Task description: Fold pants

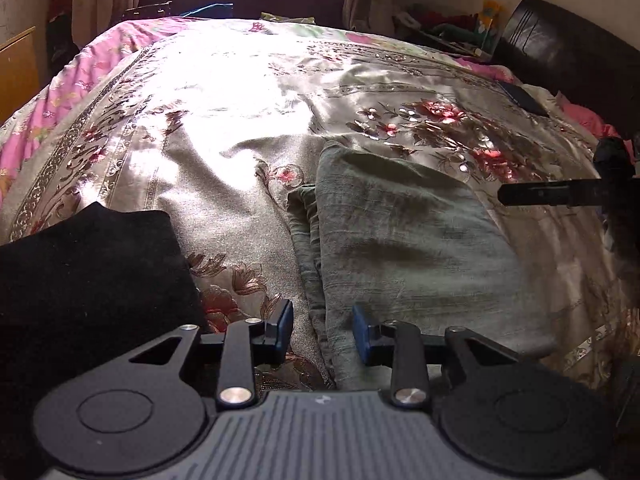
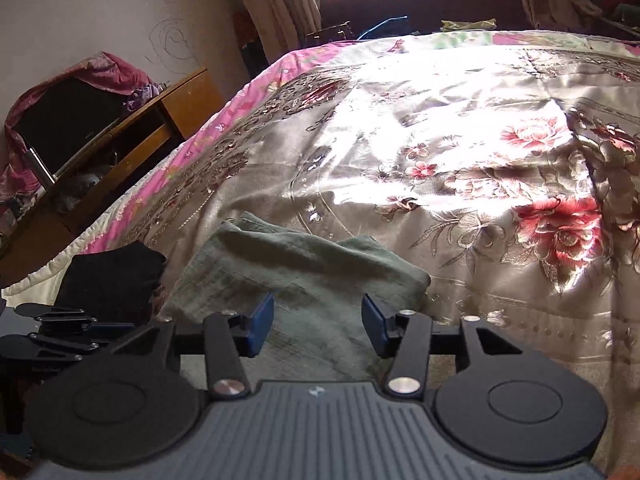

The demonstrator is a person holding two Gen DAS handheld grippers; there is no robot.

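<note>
The green pants [image 1: 404, 248] lie folded into a thick rectangle on the flowered bedspread [image 1: 224, 128], near its front edge. A black cloth [image 1: 92, 280] sits just beside the pants, to their left. The left gripper [image 1: 322, 330] hangs over the pants' left edge, jaws partly apart and empty. The right gripper [image 2: 318, 326] hovers above the pants, jaws wide, gripping nothing.

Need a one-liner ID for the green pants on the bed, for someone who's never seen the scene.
Start at the bed's shiny floral bedspread. Near its front edge lie two folded garments. The green pants are the faded grey-green rectangle with the layered fold edge, on the right in the left wrist view; their neighbour is a plain black garment.
</note>
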